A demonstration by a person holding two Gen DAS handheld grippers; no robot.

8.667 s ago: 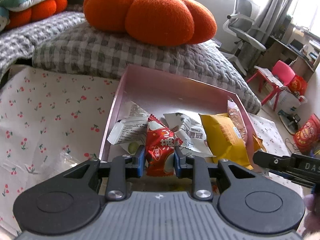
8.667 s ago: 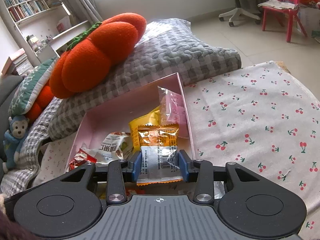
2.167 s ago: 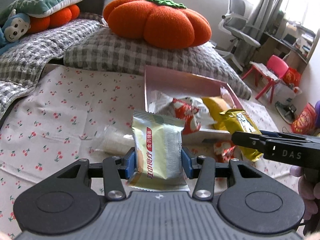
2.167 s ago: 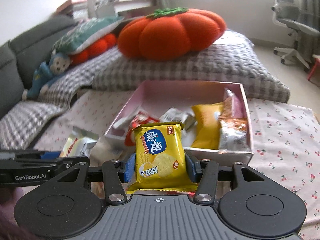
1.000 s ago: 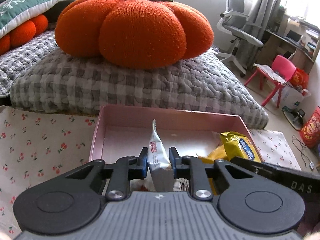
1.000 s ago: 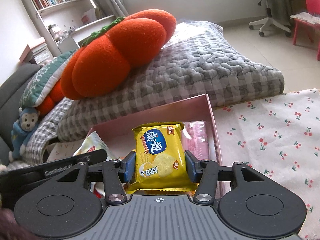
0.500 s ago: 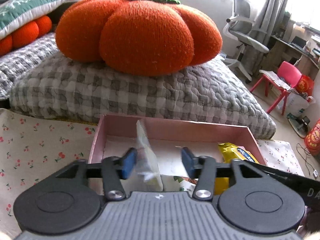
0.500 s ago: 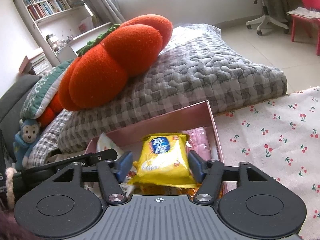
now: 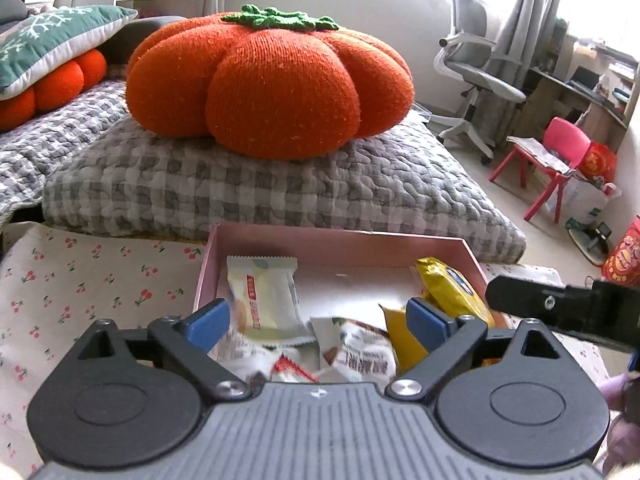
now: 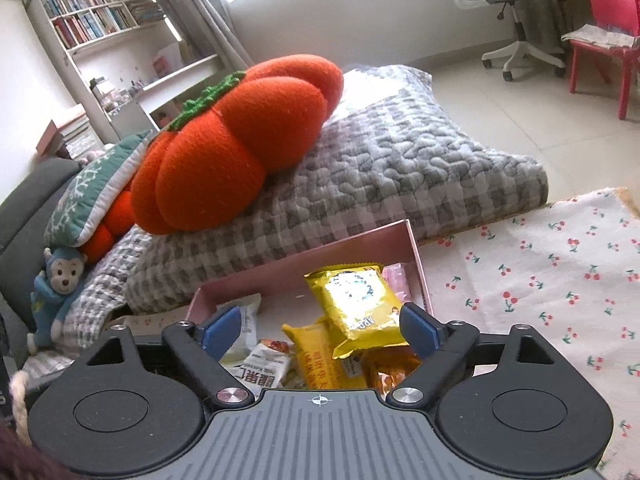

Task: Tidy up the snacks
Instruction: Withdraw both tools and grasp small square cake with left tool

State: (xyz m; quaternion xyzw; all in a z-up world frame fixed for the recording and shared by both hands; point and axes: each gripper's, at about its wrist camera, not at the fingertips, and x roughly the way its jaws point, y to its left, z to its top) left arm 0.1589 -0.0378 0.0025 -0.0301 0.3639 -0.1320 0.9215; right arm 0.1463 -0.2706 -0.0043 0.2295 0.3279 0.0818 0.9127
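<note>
A pink box (image 9: 340, 237) sits on the cherry-print cloth and holds several snack packets. My left gripper (image 9: 316, 320) hovers over its near side, jaws opening wide, and the pads touch nothing. The pale green-white packet (image 9: 264, 300) lies loose in the box's left part. My right gripper (image 10: 320, 327) hangs over the same pink box (image 10: 320, 258), jaws also opening with nothing pressed between them. The yellow cracker packet (image 10: 360, 304) rests on other packets below it. That yellow packet (image 9: 452, 286) and the right gripper's black body (image 9: 560, 312) also show in the left wrist view.
A big orange pumpkin cushion (image 9: 268, 84) lies on a grey checked quilted cushion (image 9: 280, 192) just behind the box. Cherry-print cloth (image 10: 540, 280) spreads right of the box. A stuffed monkey (image 10: 56, 292) sits far left. An office chair (image 9: 476, 80) and a pink chair (image 9: 556, 160) stand beyond.
Both grippers' jaws spread apart and let go of their packets. The pale packet and the yellow cracker packet dropped flat into the pink box. Both grippers rose slightly.
</note>
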